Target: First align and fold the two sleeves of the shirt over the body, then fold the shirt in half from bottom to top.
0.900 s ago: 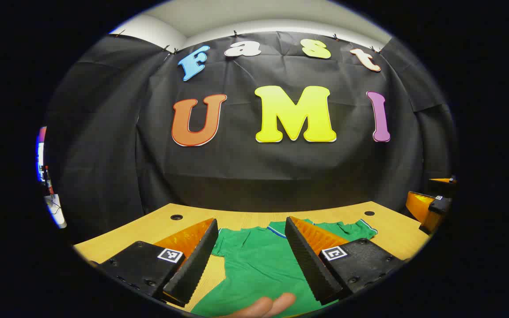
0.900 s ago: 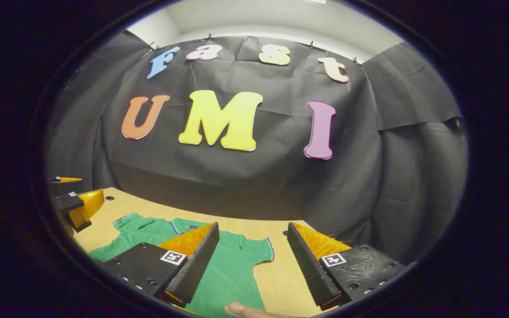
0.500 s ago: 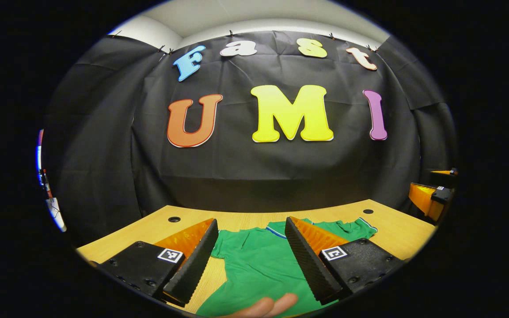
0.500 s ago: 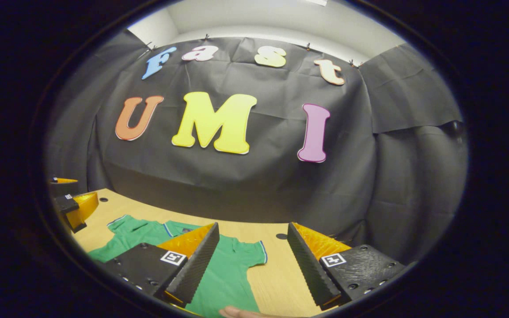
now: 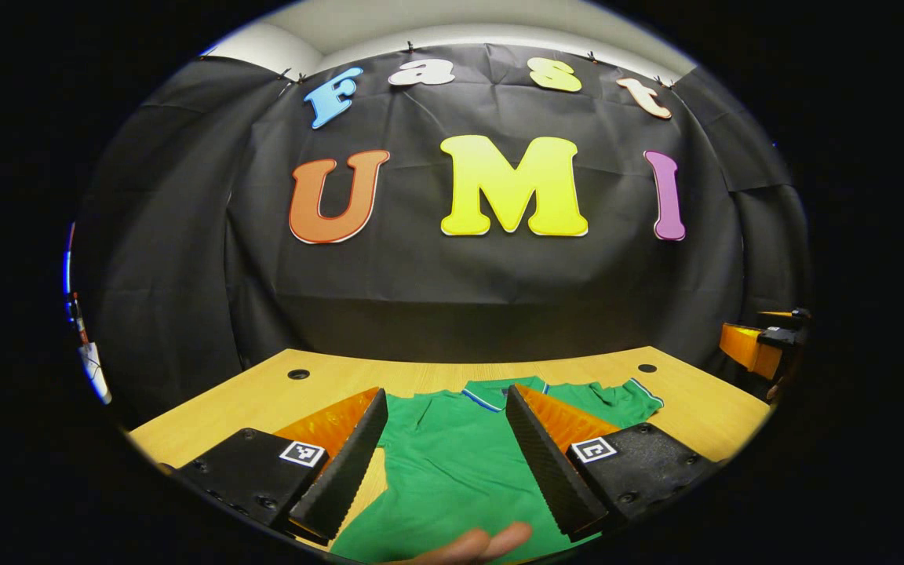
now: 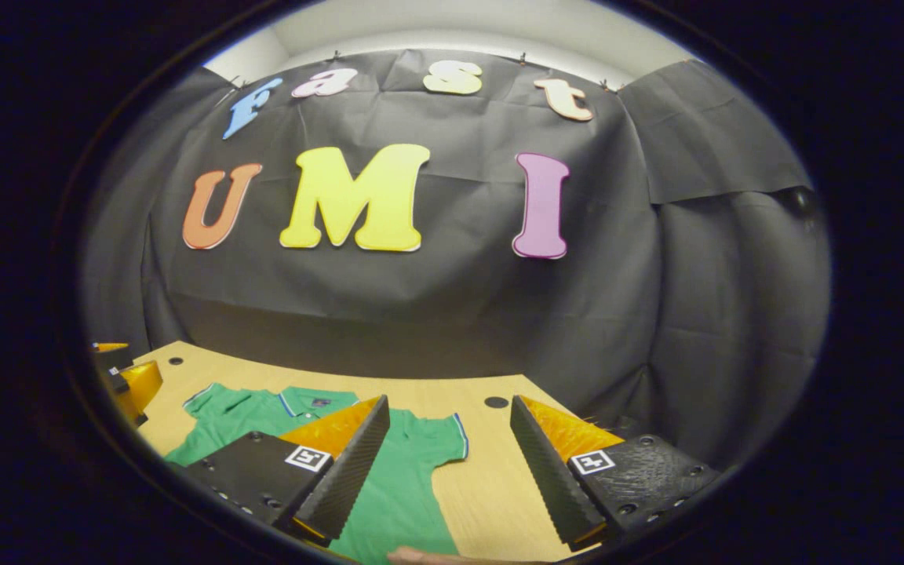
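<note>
A green polo shirt [image 5: 452, 463] with blue-white trim lies flat on the wooden table [image 5: 264, 396], collar toward the far wall, both short sleeves spread out. My left gripper [image 5: 440, 463] hangs open above the shirt's left half, nothing between its fingers. In the right gripper view the shirt [image 6: 413, 479] lies to the left, its right sleeve [image 6: 440, 435] just ahead of my open right gripper [image 6: 444, 471], which hovers over the shirt's right edge and bare table. Fingertips of a hand [image 5: 475, 543] show at the bottom of the left gripper view.
The table's far edge [image 5: 468, 359] meets the black cloth wall. Small round holes [image 5: 298, 374] [image 5: 646, 367] sit near the far corners. The other gripper [image 5: 758, 349] shows at the right edge of the left gripper view, and at the left edge [image 6: 126, 380] of the right gripper view.
Both views have tilted down a little, so more table and shirt show. The grippers stay open and the shirt has not moved.
</note>
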### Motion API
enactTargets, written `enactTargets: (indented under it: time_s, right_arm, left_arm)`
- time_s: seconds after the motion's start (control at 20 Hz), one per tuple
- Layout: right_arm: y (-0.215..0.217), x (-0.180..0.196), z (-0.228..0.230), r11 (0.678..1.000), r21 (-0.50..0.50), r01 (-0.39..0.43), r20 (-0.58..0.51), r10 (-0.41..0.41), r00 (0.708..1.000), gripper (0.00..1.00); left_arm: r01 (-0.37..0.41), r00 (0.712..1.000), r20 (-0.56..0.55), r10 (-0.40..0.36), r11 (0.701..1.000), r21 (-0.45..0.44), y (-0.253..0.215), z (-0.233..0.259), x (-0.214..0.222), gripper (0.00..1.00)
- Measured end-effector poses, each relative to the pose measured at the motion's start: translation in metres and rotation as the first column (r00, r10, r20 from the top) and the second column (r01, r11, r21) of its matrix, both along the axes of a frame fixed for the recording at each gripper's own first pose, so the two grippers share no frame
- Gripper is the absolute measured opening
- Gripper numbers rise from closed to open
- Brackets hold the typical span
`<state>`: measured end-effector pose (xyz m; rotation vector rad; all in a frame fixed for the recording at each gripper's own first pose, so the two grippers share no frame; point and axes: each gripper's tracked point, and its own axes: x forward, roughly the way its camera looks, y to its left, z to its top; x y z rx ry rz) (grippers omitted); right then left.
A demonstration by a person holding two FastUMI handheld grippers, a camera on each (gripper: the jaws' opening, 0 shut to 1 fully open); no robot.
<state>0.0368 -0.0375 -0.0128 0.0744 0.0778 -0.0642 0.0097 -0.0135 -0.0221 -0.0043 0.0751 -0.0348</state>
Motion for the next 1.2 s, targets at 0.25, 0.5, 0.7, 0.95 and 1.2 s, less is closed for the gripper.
enactTargets:
  time_s: [0.25, 0.5, 0.7, 0.95, 1.2]
  right_arm:
    - [-0.017, 0.040, -0.022, 1.000, 0.000, 0.020, -0.060, -0.020, 0.998, 0.93]
    - [-0.017, 0.093, -0.067, 1.000, 0.003, -0.001, -0.172, 0.001, 0.985, 0.95]
    - [-0.014, 0.138, -0.106, 1.000, -0.021, -0.023, -0.255, 0.017, 0.967, 0.95]
    - [-0.014, 0.175, -0.148, 0.999, 0.021, -0.045, -0.359, 0.049, 0.932, 0.94]
    - [-0.012, 0.198, -0.172, 0.987, 0.148, -0.056, -0.477, 0.121, 0.870, 0.92]
  left_arm:
    - [-0.001, 1.000, -0.019, 0.001, 1.000, -0.014, -0.004, -0.008, 0.004, 0.98]
    - [0.019, 1.000, 0.005, -0.019, 0.999, -0.036, -0.014, -0.005, 0.004, 0.98]
    - [0.015, 1.000, -0.003, -0.015, 1.000, 0.006, -0.018, -0.008, 0.002, 0.98]
    - [0.010, 1.000, 0.007, -0.010, 1.000, 0.027, -0.024, -0.008, -0.003, 0.98]
    - [0.008, 1.000, 0.006, -0.009, 0.998, 0.064, -0.031, -0.008, -0.009, 0.98]
